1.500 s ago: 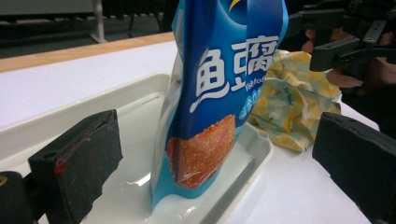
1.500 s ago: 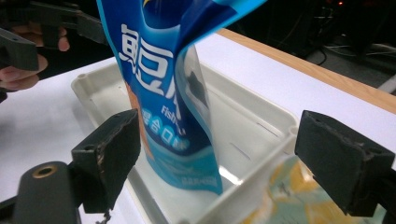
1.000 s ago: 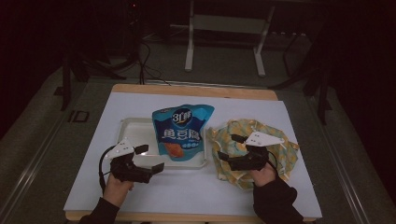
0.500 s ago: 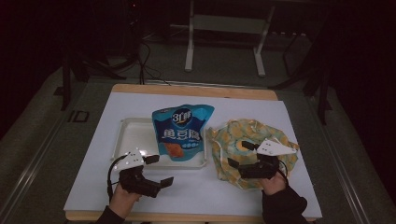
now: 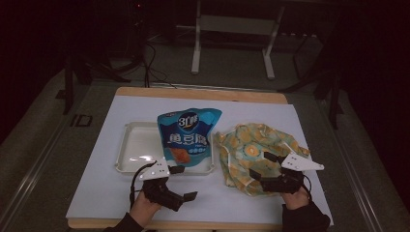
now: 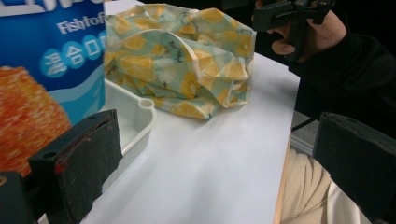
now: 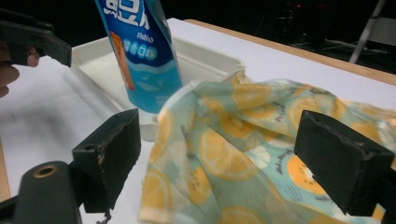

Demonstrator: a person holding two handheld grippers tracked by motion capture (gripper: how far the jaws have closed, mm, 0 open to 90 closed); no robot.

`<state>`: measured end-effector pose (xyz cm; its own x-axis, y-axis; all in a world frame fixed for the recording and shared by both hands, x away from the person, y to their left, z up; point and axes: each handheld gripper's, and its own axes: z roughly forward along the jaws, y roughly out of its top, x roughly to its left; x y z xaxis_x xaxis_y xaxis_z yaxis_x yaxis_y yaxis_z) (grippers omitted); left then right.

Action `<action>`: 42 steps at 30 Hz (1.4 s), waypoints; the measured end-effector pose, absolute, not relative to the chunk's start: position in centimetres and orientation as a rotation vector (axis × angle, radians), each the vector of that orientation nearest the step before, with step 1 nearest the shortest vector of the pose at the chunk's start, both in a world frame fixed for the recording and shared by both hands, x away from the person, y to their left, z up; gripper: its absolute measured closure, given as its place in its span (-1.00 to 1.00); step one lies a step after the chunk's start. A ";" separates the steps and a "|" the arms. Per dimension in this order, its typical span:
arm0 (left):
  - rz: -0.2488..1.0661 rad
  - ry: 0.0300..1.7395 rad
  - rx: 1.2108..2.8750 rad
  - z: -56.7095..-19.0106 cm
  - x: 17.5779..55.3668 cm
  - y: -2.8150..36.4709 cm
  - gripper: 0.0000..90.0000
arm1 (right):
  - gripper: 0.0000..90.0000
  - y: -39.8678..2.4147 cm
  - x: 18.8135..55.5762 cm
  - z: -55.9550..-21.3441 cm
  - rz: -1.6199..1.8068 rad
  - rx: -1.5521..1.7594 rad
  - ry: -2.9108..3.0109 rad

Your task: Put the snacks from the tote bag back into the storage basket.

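A blue snack bag [image 5: 188, 137] lies with its lower end in a white tray [image 5: 135, 150]. To its right a yellow fruit-print cloth [image 5: 251, 147] sits crumpled on the white table. My left gripper [image 5: 186, 182] is open near the table's front edge, just in front of the tray, with nothing between its jaws. In the left gripper view the gripper [image 6: 219, 177] faces the cloth [image 6: 187, 60], the bag [image 6: 46, 70] and the tray corner [image 6: 140, 116]. My right gripper [image 5: 260, 165] is open over the cloth's near edge. In the right gripper view the gripper [image 7: 224, 158] straddles the cloth [image 7: 233, 154], not closed on it.
The white table top [image 5: 217, 208] ends in a wooden edge close to both hands. In the right gripper view, the bag [image 7: 140, 51] and tray [image 7: 210, 60] lie beyond the cloth. Stand legs and cables sit on the dark floor [image 5: 232, 63] behind the table.
Both hands have drawn back toward the near table edge. The left gripper also shifted right, to just in front of the tray. The bag, tray and cloth have not moved.
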<state>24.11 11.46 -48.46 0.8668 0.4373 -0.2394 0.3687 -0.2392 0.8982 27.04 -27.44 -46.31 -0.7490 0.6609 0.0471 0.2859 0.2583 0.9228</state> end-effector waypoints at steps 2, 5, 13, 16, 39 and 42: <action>0.065 0.590 1.858 -48.6 24.3 11.1 -0.96 | -0.68 -27.9 26.9 -46.4 1.492 0.859 2.193; 0.064 0.578 1.873 -49.0 24.6 10.4 -0.96 | -0.68 -28.5 26.6 -46.6 1.470 0.855 2.199; 0.042 0.532 1.888 -49.5 25.3 8.6 -0.96 | -0.68 -29.9 26.0 -47.1 1.466 0.878 2.187; 0.040 0.525 1.892 -49.7 25.4 8.2 -0.96 | -0.68 -30.5 25.8 -47.3 1.462 0.900 2.170; 0.057 0.487 1.876 -50.0 25.2 6.7 -0.96 | -0.69 -31.7 25.4 -47.7 1.477 0.966 2.064; 0.054 0.498 1.869 -50.1 25.3 7.1 -0.96 | -0.69 -31.5 25.3 -47.7 1.469 0.955 2.071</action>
<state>25.28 7.05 -50.07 0.9090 0.3635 -0.2039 0.3112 -0.2666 0.9122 25.32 -31.49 -47.69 -0.6730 0.7381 0.0466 0.2880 0.2035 0.9357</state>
